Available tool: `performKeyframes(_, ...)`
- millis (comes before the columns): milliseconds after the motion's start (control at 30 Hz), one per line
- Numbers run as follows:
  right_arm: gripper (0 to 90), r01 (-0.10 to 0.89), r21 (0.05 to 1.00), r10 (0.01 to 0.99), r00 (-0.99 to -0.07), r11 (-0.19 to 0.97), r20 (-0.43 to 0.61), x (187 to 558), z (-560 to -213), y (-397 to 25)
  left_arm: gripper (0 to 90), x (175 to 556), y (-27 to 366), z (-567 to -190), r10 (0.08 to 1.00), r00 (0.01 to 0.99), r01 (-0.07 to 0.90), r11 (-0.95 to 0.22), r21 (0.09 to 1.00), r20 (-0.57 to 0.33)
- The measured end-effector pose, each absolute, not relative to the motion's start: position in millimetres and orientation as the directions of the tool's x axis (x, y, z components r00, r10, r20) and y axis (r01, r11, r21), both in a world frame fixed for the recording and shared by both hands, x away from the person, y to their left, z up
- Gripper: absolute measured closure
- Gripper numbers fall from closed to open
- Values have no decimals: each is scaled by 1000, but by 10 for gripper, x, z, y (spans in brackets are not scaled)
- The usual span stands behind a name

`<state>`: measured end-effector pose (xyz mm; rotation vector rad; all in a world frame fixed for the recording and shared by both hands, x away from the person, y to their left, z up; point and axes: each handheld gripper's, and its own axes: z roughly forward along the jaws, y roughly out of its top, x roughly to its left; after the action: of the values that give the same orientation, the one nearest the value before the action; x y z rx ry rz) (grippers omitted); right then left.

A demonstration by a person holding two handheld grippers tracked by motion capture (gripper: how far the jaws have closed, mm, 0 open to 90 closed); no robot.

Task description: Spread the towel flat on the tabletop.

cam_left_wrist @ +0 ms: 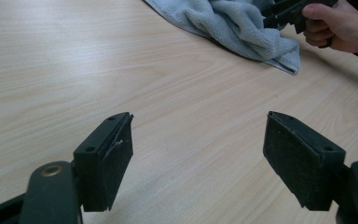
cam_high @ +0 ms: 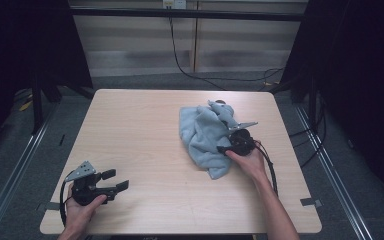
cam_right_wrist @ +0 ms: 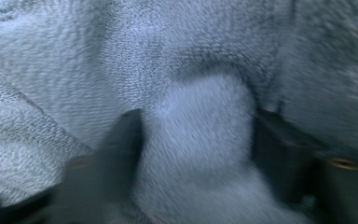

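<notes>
right gripper (cam_high: 225, 148) seemingly pinching towel (cam_high: 203, 137) fold | left gripper (cam_high: 116, 181) agape, bare table (cam_high: 145, 125) around

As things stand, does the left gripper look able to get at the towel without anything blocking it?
Probably yes. The left gripper rests open near the table's front left corner, and bare wood lies between it and the crumpled blue towel. The right gripper already works at the towel's right side, so the left side stays free.

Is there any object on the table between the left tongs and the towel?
Nothing visible. Bare light wooden table lies between the open left tongs and the crumpled light blue terry towel. The right tongs straddle a fold of it.
</notes>
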<state>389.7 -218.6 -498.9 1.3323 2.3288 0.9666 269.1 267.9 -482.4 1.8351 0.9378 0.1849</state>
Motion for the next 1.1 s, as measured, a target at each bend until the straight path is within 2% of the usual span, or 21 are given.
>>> performKeyframes(67, 620, 655, 682, 841, -530, 325, 108, 3855, -4988, -2177, 240, 2684, 2679, -4818, 672, 687, 511, -178, 841, -275)
performKeyframes(200, 672, 656, 686, 828, -543, 315, 140, 3781, -4982, -2150, 240, 2678, 2686, -4814, 677, 682, 511, -169, 843, -278)
performKeyframes(400, 675, 639, 682, 780, -604, 355, 160, 3528, -4971, -2012, 241, 2693, 2696, -4823, 679, 678, 516, -167, 840, -282)
performKeyframes(767, 675, 606, 699, 730, -660, 379, 177, 3047, -4986, -1849, 241, 2695, 2673, -4828, 674, 682, 519, -174, 837, -283)
performKeyframes(1033, 659, 561, 701, 652, -736, 439, 181, 2714, -4974, -1564, 262, 2689, 2625, -4823, 649, 708, 509, -197, 838, -278)
performKeyframes(1100, 628, 556, 698, 640, -747, 451, 181, 2701, -4962, -1520, 264, 2705, 2625, -4825, 630, 707, 528, -169, 832, -321)
